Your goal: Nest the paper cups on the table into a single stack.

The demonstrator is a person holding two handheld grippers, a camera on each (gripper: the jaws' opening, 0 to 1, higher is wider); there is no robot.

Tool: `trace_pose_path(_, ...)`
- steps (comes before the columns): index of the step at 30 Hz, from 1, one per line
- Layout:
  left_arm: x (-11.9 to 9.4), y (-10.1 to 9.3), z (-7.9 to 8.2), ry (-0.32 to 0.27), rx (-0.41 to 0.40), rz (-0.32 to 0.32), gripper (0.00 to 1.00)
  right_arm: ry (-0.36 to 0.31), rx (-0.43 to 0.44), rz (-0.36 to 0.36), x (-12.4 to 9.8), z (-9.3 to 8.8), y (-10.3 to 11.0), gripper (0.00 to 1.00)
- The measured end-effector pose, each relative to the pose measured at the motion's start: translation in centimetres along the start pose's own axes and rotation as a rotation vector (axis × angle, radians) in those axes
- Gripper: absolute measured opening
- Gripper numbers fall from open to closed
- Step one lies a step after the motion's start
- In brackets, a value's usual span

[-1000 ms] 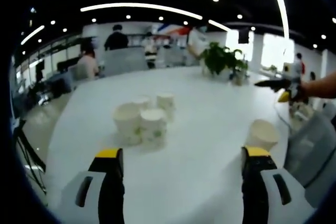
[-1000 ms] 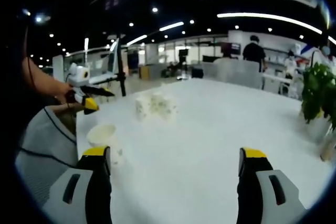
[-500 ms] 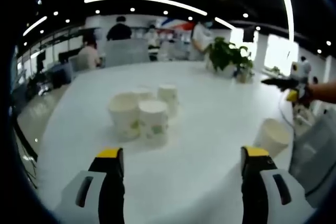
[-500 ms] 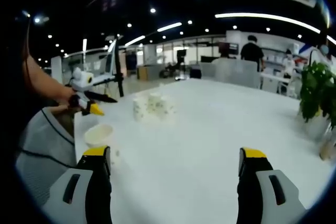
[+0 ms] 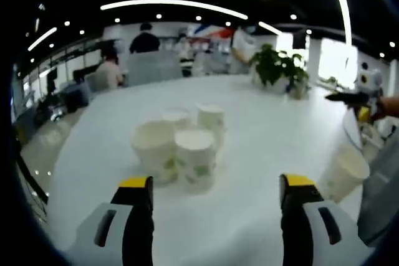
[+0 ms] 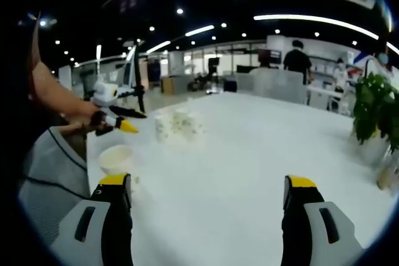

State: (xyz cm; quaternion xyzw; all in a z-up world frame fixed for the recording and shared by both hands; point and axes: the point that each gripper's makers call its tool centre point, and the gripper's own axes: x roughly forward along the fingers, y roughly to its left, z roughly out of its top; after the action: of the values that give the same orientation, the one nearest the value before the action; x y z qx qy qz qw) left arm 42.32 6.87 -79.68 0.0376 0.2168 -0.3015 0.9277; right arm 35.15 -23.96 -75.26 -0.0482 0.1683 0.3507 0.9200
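The left gripper [image 5: 215,194] hung low over the white table [image 5: 262,123], its two yellow-tipped fingers [image 5: 136,184] spread wide with nothing between them. Just ahead of the left finger stood a cluster of four paper cups [image 5: 181,144], all upright and packed close together: two nearer cups side by side, with green print on their walls, and two more behind them. The cluster sat nearer the left finger than the right, and nothing lay between it and the fingertips. Off to the outside of the right finger, a lone paper cup [image 5: 341,172] stood apart from the rest, near the table's edge.

The right gripper [image 6: 209,191] was likewise held open and empty, fingers [image 6: 301,182] wide apart. From its view the lone cup [image 6: 116,159] sat just beyond the left finger, while the cluster [image 6: 176,125] stood farther out, ahead and to the left of the gap. The other gripper [image 6: 115,116] showed there at the left, over the table's edge, held in a person's hand [image 6: 84,113].

A potted plant [image 5: 278,70] stood on the table's far right side, well beyond the cups. Chairs and several people were past the far edge.
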Motion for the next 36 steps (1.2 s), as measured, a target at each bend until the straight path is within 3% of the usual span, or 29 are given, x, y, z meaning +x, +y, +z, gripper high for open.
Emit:
trace_pose_path(10, 1.3, 0.2, -0.1, 0.010, 0.009, -0.007, 0.74, 0.006, 0.007, -0.007, -0.2, -0.5, 0.0, 1.00)
trace_pose_path(20, 3.8, 0.5, 0.6, 0.012, 0.010, -0.017, 0.68, 0.014, 0.012, 0.000, -0.1, -0.6, 0.3, 1.00)
trace_pose_path(25, 4.8, 0.4, 0.3, 0.035, 0.028, -0.033, 0.66, 0.014, 0.015, -0.003, -0.1, -0.6, 0.1, 1.00)
trace_pose_path(36, 6.7, 0.6, 0.1, 0.044, 0.041, 0.010, 0.55, 0.026, 0.033, -0.001, -0.1, -1.4, 0.3, 1.00)
